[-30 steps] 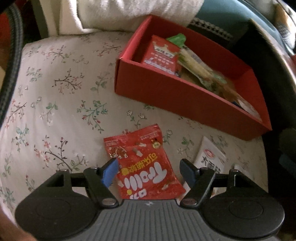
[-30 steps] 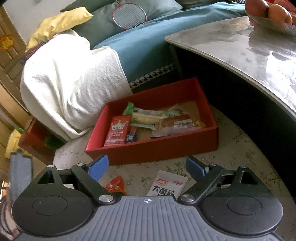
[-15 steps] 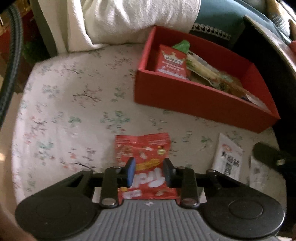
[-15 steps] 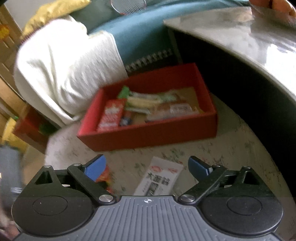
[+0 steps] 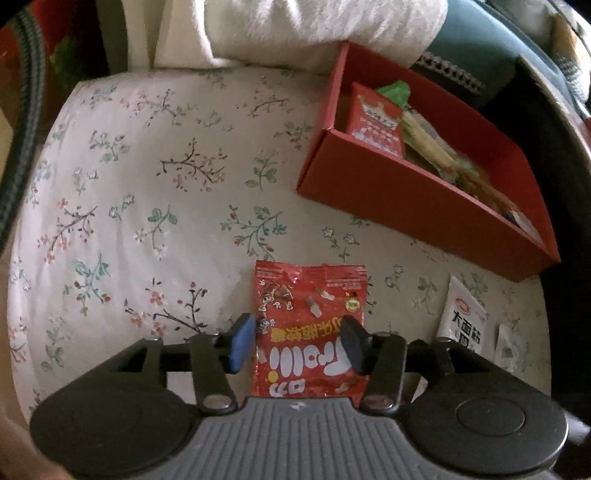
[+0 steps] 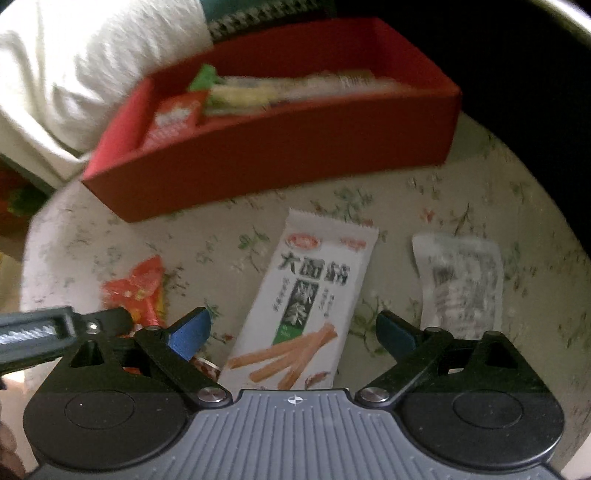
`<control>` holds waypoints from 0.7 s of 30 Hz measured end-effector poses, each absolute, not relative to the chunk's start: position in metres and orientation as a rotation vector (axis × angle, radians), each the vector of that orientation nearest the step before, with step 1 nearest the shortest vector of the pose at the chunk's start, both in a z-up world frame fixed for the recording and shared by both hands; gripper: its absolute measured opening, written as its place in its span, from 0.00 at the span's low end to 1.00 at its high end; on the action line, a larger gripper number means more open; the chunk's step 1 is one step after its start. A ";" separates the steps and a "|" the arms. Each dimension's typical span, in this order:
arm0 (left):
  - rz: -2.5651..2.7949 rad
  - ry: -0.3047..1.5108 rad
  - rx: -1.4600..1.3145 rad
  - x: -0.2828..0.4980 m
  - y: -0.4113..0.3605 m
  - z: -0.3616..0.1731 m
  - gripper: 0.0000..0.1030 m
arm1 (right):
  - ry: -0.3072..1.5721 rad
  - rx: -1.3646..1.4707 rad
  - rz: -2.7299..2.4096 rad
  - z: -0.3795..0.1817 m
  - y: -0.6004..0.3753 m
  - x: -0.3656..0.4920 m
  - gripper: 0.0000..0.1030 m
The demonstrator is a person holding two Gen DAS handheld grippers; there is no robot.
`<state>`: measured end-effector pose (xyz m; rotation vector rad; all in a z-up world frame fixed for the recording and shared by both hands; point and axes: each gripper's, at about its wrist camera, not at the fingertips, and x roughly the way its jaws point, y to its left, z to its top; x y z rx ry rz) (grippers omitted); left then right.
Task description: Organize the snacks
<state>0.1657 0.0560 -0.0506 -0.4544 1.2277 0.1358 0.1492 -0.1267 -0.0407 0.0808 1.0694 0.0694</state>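
A red candy bag (image 5: 310,325) lies on the flowered cloth between the fingers of my left gripper (image 5: 297,343). The jaws stand about as wide as the bag and touch its edges. The bag also shows in the right wrist view (image 6: 138,291). My right gripper (image 6: 291,328) is open, low over a white noodle-stick packet (image 6: 310,295), with a finger on each side of it. The red box (image 5: 417,195) holds several snacks and stands beyond; the right wrist view shows it too (image 6: 280,147).
A smaller white packet (image 6: 460,284) lies right of the noodle-stick packet. A white blanket (image 5: 314,29) is heaped behind the box. A dark table edge (image 6: 535,92) rises at the right. The flowered cloth (image 5: 147,184) stretches left of the box.
My left gripper closed in on the candy bag, then widened again to the bag's width. My right gripper dropped down towards the noodle-stick packet and stayed open.
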 end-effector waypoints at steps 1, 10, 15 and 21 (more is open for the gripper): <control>0.132 1.229 -0.466 0.167 0.055 -0.052 0.50 | 1.057 0.064 0.058 -0.042 -0.123 0.148 1.00; 0.165 1.169 -0.398 0.170 0.044 -0.046 0.60 | 1.046 -0.094 0.017 -0.054 -0.106 0.146 1.00; 0.156 1.200 -0.358 0.175 0.032 -0.060 0.66 | 1.061 -0.141 0.075 -0.053 -0.112 0.143 0.97; 0.156 1.179 -0.156 0.171 0.007 -0.064 0.60 | 1.033 -0.169 0.090 -0.044 -0.126 0.131 0.65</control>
